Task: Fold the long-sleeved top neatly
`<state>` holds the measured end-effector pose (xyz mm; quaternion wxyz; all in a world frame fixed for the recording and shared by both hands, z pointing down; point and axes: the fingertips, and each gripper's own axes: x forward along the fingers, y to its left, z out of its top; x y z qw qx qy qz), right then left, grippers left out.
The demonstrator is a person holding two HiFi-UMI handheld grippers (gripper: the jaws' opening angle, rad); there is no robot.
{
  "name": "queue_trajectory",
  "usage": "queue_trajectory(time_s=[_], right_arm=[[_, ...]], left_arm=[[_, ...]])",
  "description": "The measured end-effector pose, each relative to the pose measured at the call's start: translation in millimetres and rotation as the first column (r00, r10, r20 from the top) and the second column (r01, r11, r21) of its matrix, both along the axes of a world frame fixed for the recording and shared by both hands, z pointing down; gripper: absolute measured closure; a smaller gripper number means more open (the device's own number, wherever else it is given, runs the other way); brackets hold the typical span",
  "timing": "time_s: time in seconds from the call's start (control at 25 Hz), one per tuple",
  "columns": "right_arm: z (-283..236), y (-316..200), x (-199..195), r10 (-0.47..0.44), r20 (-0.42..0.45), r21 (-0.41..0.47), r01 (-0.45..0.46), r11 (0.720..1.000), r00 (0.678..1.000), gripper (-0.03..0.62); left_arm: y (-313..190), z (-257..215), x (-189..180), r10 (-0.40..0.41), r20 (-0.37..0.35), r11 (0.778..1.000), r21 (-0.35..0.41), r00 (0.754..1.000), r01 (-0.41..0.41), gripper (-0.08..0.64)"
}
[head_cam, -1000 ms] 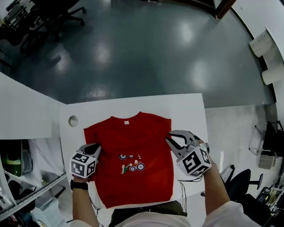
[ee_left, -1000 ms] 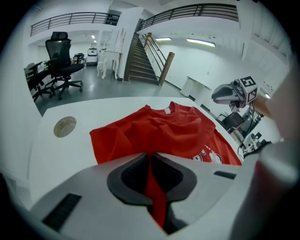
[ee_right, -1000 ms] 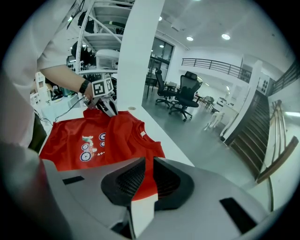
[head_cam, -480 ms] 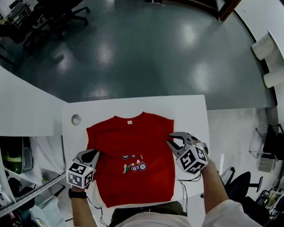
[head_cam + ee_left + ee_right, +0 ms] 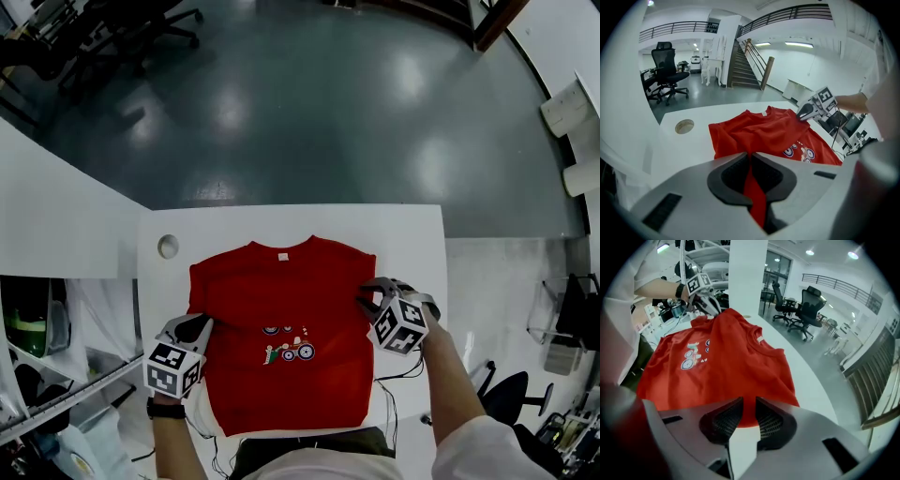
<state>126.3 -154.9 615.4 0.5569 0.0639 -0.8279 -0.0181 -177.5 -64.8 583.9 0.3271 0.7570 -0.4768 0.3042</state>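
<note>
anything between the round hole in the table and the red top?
Nothing. Only bare white table lies between the round hole and the red top. The head view and the left gripper view both show it.

The red top lies spread flat, print side up, on the white table, just right of the round hole. Its neckline, with a white label, is level with the hole. A small wheeled print sits mid-chest. The side edge nearest the hole is pinched in the left gripper.
</note>
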Motion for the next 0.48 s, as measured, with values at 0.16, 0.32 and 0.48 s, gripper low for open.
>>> queue_trajectory(time_s=[0.16,0.32,0.48], right_arm=[[13,3,4,-0.027,-0.051,-0.037,0.026,0.999,0.998,0.494],[12,3,3,-0.028,-0.048,-0.059,0.025,0.998,0.998,0.494],[12,2,4,-0.024,-0.051,-0.065,0.02,0.998,0.998,0.494]], left_arm=[[10,3,-6,-0.023,0.017,1.0,-0.005,1.0,0.023,0.528],[19,15,-12,-0.055,0.003,0.998,-0.034,0.998,0.056,0.529],[18,19,-11,-0.062,-0.005,0.997,-0.05,0.998,0.061,0.528]])
